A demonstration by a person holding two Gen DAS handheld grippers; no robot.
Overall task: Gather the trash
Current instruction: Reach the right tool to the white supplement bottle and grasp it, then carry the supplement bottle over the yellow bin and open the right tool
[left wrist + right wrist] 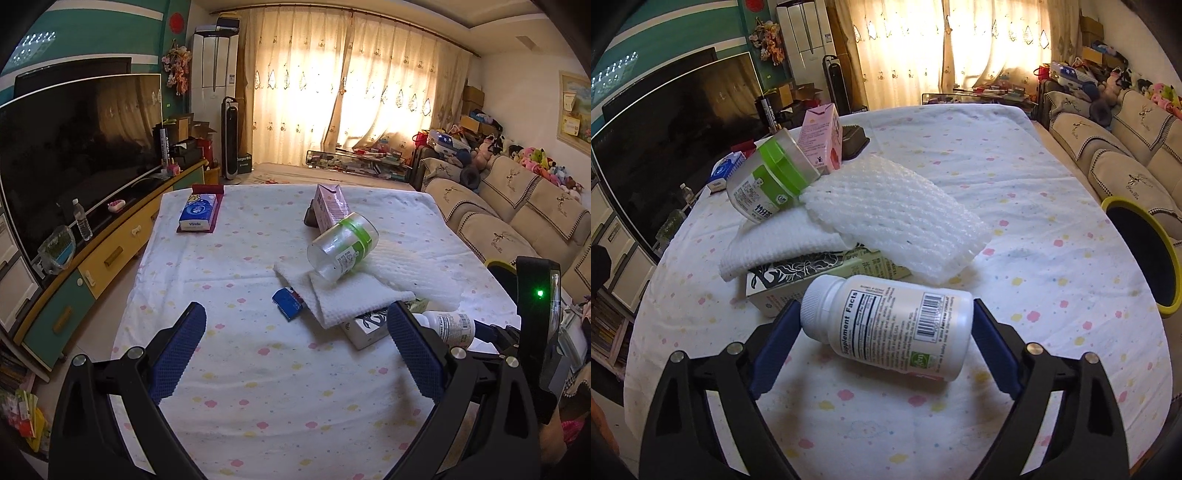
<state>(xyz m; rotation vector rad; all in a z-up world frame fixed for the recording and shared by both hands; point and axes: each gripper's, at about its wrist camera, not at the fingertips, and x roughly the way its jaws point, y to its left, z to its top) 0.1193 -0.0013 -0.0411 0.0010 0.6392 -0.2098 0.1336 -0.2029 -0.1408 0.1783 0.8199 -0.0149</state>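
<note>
While the right gripper (882, 325) has the white supplement bottle (890, 325) between its blue pads, cap at the left finger (775, 343) and base at the right one, the bottle's long axis runs straight across the gap, finger to finger. The pads look pressed on both ends and the bottle casts a shadow below, so probably lifted clear of the table (1015, 155); held, I judge. The bottle sits over the near-right part of the table, and the yellow-rimmed bin (1167, 254) lies off the right edge, nearer this hand. The next move likely swings right.

The left gripper (295, 332) is spread wide, nothing in it, over the near edge. Only the left wrist view shows the blue wrapper (288, 303) beside the white cloth (351, 295) and the tissue pack (198, 212) at the far-left corner. Only the right wrist view shows the bin's dark mouth and the foam net (897, 218). The green-lidded jar (343, 245) tilts on the pile.
</note>
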